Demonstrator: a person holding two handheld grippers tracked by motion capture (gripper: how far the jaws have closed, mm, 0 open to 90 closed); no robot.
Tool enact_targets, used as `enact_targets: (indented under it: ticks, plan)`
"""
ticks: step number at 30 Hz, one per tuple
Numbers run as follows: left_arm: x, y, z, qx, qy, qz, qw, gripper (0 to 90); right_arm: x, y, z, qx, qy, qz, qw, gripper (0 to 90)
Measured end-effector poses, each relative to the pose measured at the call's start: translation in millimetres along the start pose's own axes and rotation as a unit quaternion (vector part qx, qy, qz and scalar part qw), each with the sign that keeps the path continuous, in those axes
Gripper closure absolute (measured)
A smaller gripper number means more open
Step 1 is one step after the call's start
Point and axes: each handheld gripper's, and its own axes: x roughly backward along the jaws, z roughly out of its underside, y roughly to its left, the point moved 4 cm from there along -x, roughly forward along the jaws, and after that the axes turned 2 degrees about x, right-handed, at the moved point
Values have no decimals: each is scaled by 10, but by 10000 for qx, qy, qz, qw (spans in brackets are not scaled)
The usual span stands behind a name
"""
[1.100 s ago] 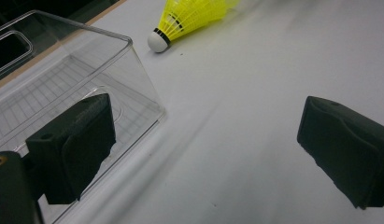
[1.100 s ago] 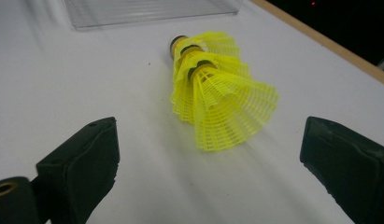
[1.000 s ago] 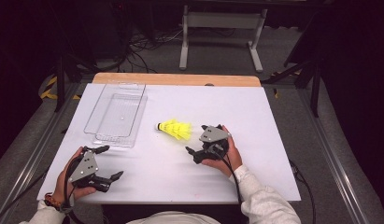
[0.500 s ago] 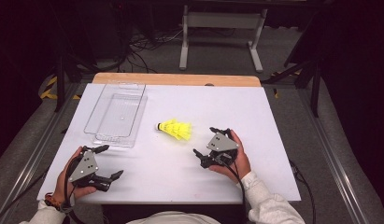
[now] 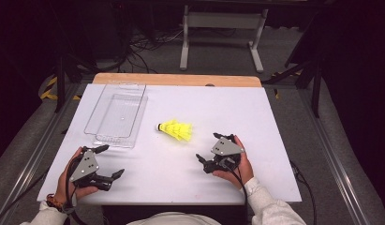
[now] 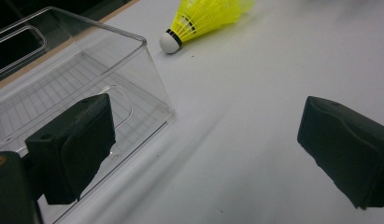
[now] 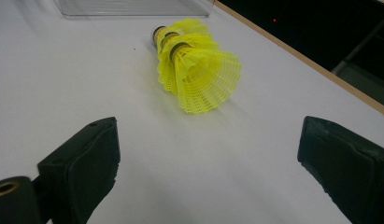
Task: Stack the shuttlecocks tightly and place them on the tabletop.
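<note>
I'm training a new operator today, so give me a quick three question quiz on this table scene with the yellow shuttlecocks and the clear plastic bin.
1. True or false: the yellow plastic shuttlecocks lie inside the clear rectangular plastic bin.
2. Multiple choice: the right gripper is A) open, holding nothing; B) shut on a shuttlecock; C) inside the bin.
3. Fill in: the left gripper rests near the bin's ____ end, jaws open.

Key
1. False: they lie on the white table, beside the bin.
2. A.
3. Near, the end closest to the person.
</note>
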Motion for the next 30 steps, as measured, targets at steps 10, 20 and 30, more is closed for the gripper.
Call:
enact_targets:
  ticks: [10,20,30]
  plan:
    - [-16,-6,-7,64,-27,-21,10000,59,-98,40,10,-104,63,-292,9995,65]
    - [-41,4,-6,127,29,-131,9998,84,-209,152,-21,-40,116,-495,9987,64]
    - [-55,2,9,111,93,-50,9999,64,-438,201,-103,-97,310,-776,9965,132]
